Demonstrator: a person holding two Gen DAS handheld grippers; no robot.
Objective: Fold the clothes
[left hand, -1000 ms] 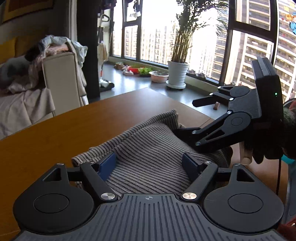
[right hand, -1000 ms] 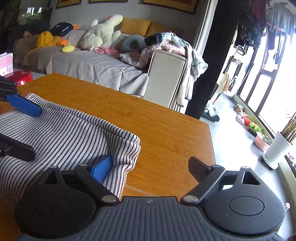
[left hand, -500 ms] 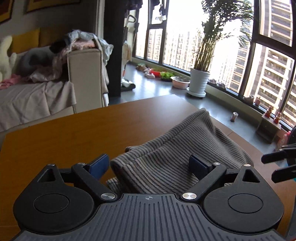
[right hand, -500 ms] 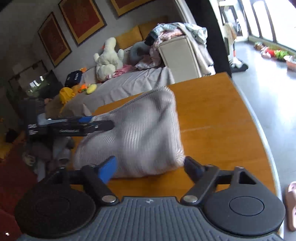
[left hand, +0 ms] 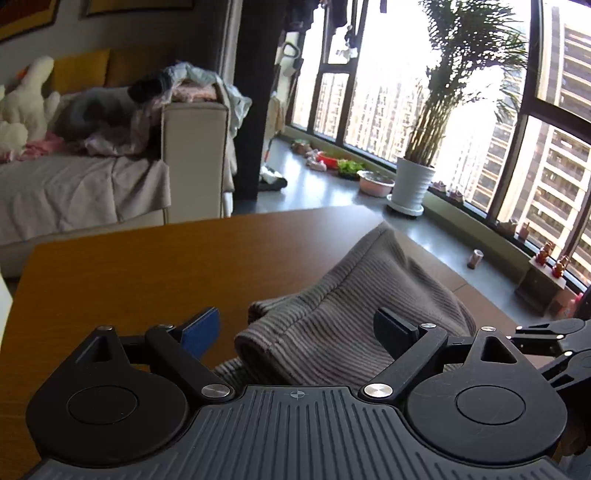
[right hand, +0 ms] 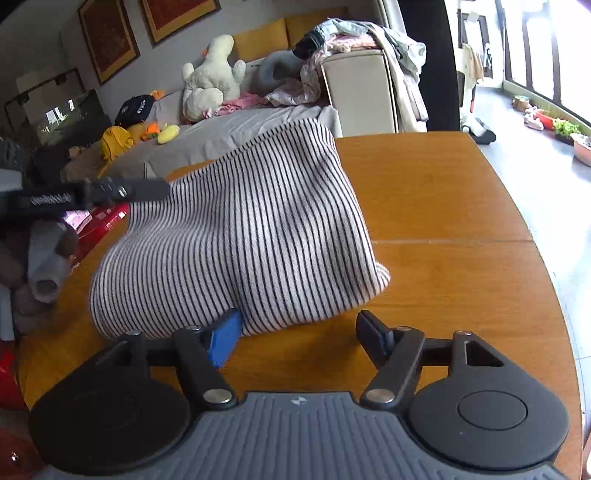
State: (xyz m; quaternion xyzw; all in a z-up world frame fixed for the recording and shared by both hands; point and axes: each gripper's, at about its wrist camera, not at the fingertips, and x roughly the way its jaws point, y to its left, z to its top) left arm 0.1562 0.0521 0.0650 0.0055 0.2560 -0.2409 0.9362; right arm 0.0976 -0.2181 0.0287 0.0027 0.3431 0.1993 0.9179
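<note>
A grey-and-black striped knit garment [right hand: 240,229] lies folded in a rounded bundle on the wooden table [right hand: 443,192]. My right gripper [right hand: 299,336] stands open just in front of its near edge, the blue pad [right hand: 225,338] touching the cloth and nothing between the fingers. In the left wrist view the same garment [left hand: 351,295] reaches in between the fingers of my left gripper [left hand: 295,332], which is open with its jaws wide apart. The left gripper [right hand: 103,192] shows as a dark bar at the bundle's far left edge. The right gripper [left hand: 554,343] sits at the right edge.
The table's curved edge [right hand: 546,277] runs close on the right, with floor beyond. A sofa [right hand: 240,125] with a plush toy [right hand: 210,81] and a heap of clothes [right hand: 354,33] stands behind the table. A potted plant [left hand: 412,184] stands by the windows.
The garment went from lying flat to a folded bundle. My right gripper drew back off the cloth to its near edge. My left gripper shifted left, leaving the cloth between its open fingers.
</note>
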